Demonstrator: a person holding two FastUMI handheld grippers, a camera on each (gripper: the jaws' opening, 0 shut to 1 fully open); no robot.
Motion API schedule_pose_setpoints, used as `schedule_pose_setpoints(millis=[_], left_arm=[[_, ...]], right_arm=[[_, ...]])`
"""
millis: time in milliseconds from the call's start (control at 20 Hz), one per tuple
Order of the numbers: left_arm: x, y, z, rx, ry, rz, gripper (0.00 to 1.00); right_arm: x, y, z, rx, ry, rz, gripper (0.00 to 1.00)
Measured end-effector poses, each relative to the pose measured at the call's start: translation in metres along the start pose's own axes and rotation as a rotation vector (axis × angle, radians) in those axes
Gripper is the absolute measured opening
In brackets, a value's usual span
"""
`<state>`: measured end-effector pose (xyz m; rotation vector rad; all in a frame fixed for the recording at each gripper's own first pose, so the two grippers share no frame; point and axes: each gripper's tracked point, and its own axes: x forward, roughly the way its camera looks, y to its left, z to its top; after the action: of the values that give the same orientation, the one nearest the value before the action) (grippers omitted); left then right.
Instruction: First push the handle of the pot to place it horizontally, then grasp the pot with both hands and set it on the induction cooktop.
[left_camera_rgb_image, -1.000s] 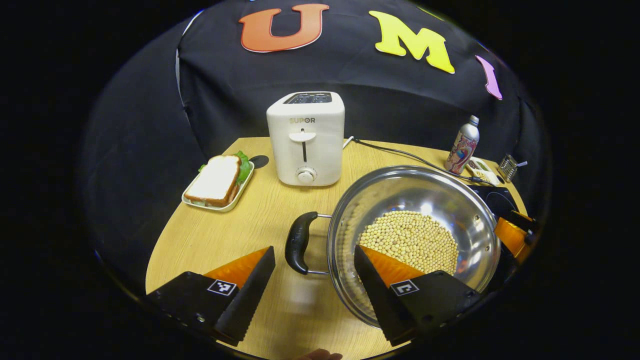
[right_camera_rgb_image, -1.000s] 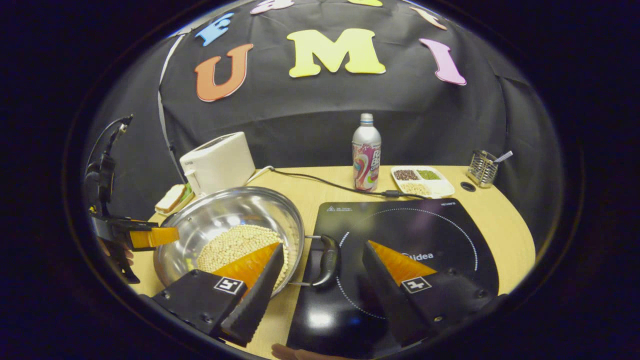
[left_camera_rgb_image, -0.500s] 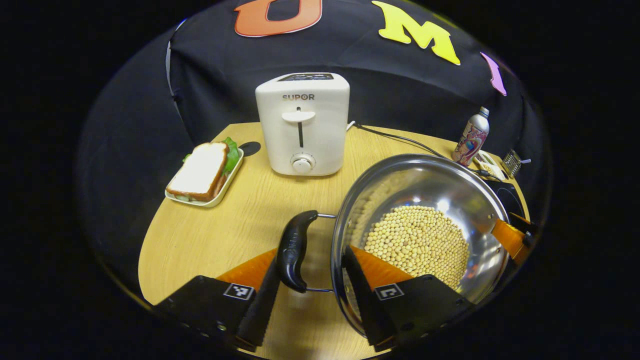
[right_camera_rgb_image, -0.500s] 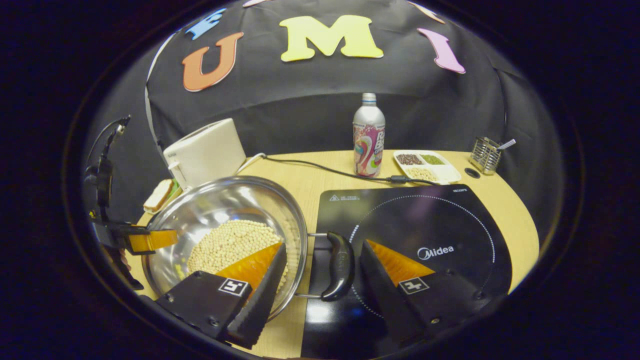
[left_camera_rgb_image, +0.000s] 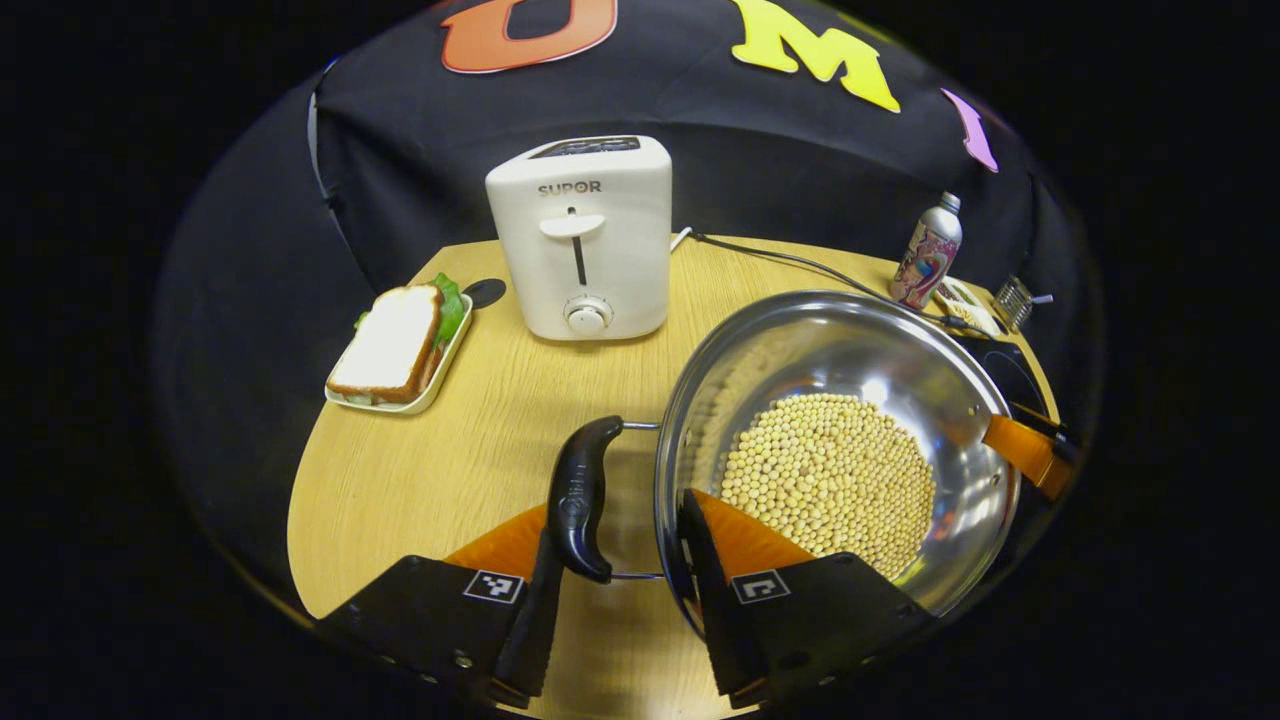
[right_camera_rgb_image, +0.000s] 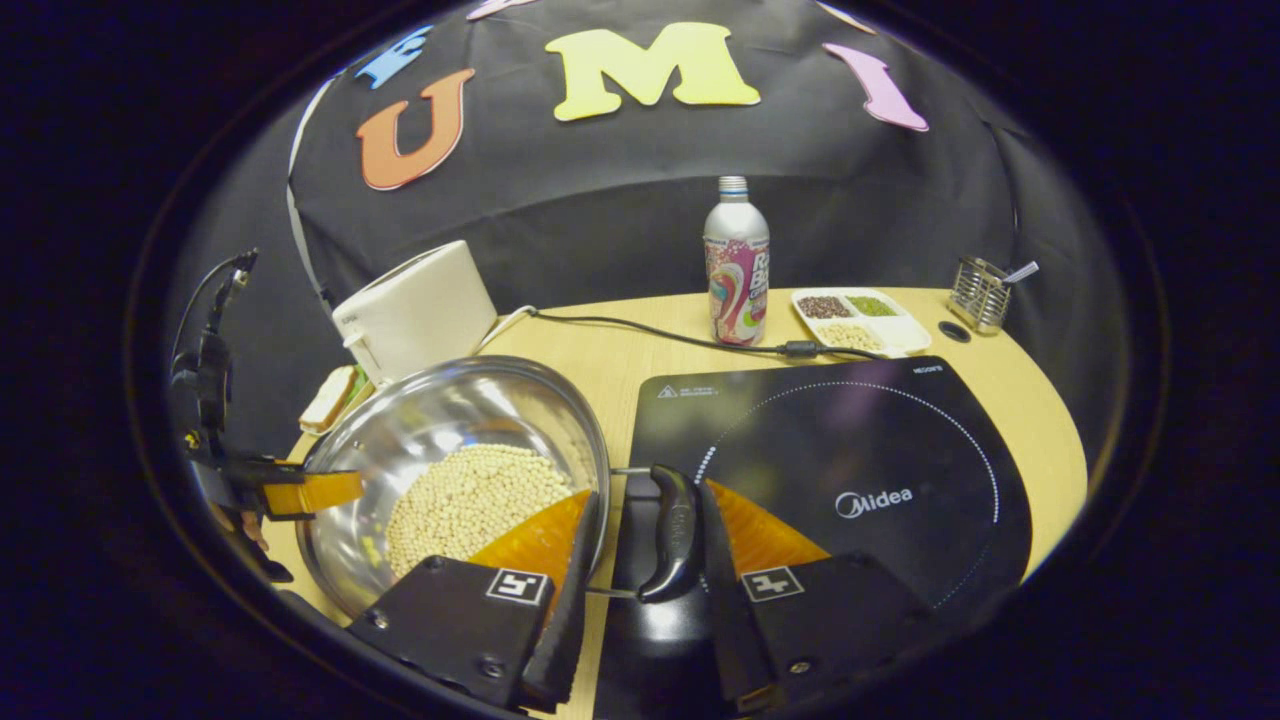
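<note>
We see the table (left_camera_rgb_image: 420, 480) first, with the cooktop (right_camera_rgb_image: 850, 440) flat on its right part and the pot (left_camera_rgb_image: 850, 350) just left of it, still on the wood, its right handle (right_camera_rgb_image: 672, 530) overhanging the cooktop's near left edge. The pot holds a heap of pale beans (left_camera_rgb_image: 830, 470) across its bottom. Behind it stands the toaster (left_camera_rgb_image: 582, 240), its cord (right_camera_rgb_image: 650, 335) running over the table towards the cooktop's back edge. A bottle (right_camera_rgb_image: 736, 265) stands upright behind the cooktop, beside a divided tray (right_camera_rgb_image: 862, 318) with dark, green and pale grains in separate sections. A wire holder (right_camera_rgb_image: 978, 294) with a utensil in it sits at the far right. Left of the toaster a sandwich (left_camera_rgb_image: 392, 340) with lettuce lies on a small plate (left_camera_rgb_image: 440, 372).

Our left gripper (left_camera_rgb_image: 615, 545) has one finger outside the left handle (left_camera_rgb_image: 580, 495) and one inside the pot's rim; whether both press, we cannot tell. Our right gripper (right_camera_rgb_image: 640, 535) straddles the right handle the same way, and there too we cannot tell
</note>
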<state>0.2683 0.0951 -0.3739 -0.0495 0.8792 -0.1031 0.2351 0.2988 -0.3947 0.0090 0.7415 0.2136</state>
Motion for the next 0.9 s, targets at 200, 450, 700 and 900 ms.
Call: schedule_pose_setpoints(millis=[200, 450, 700, 900], left_arm=[[-0.021, 0.0, -0.004, 0.003, 0.007, 0.023, 0.58], [-0.062, -0.005, 0.0, -0.009, -0.005, 0.035, 0.57], [-0.102, -0.023, 0.022, -0.019, -0.051, 0.02, 0.57], [-0.128, -0.05, 0.045, -0.028, -0.095, -0.008, 0.57]], right_arm=[[-0.015, 0.003, -0.002, 0.007, 0.031, 0.032, 0.53], [-0.049, 0.004, 0.012, -0.014, 0.034, 0.062, 0.53], [-0.094, -0.006, 0.047, 0.002, -0.003, 0.111, 0.53], [-0.129, -0.028, 0.078, 0.02, -0.05, 0.138, 0.52]])
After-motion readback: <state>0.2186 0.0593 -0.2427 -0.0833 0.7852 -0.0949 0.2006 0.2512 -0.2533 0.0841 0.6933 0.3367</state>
